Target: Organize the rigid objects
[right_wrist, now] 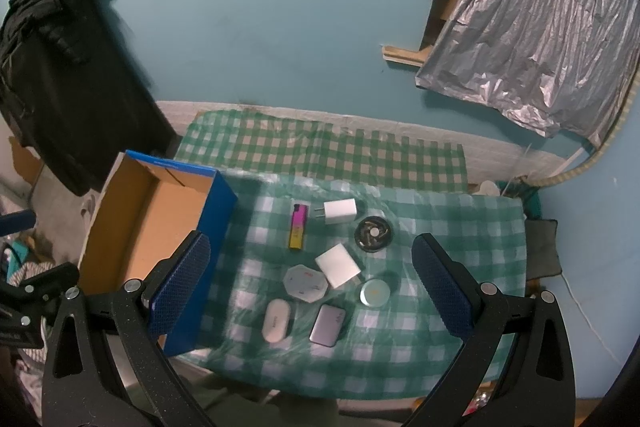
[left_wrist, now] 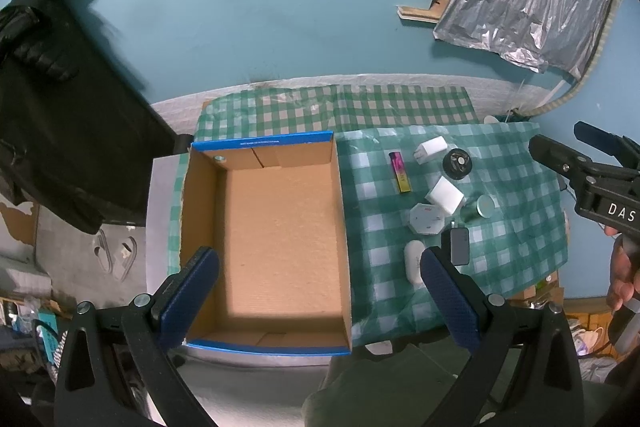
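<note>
Hovering wide open, the right gripper (right_wrist: 312,283) hangs above eight small items on the checked cloth (right_wrist: 460,267), lighter (right_wrist: 297,229) and octagon (right_wrist: 305,282) among them; the left gripper (left_wrist: 320,291), equally spread and empty, waits over the bare box (left_wrist: 280,227) beside them; a clean pick likely means dropping straight onto an outer piece such as the white case (right_wrist: 275,320), jaws clear of its neighbours.

1. Tablecloth (right_wrist: 440,227): green and white checks.
2. Open box (left_wrist: 280,227): brown cardboard inside, blue outside and along the rim.
3. Lighter (right_wrist: 297,229): pink fading to yellow.
4. Charger plug (right_wrist: 340,211): white.
5. Wall (right_wrist: 260,27): plain teal blue.
6. Gripper pads (right_wrist: 180,283): dark blue, textured.
</note>
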Motion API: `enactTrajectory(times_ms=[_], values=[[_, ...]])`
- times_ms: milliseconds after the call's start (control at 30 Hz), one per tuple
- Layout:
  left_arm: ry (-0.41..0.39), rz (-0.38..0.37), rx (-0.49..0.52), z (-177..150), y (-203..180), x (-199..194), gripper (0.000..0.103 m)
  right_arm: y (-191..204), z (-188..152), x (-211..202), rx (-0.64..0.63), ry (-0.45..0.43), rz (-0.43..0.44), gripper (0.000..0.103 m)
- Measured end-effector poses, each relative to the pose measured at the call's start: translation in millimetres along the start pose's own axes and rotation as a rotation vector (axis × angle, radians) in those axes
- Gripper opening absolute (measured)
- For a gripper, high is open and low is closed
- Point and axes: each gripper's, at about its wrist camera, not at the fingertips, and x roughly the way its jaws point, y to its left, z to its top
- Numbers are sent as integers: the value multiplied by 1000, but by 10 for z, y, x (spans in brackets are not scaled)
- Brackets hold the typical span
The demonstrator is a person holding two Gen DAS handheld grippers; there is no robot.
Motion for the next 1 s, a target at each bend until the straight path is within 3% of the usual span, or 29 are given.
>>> enactTrajectory(times_ms=[400, 1000], values=[[50, 19, -24, -74, 212, 245, 101, -123, -53, 283, 12, 72, 20, 101], [181, 79, -122, -416, 1207, 995, 101, -875, -210, 1175, 95, 272, -29, 98]])
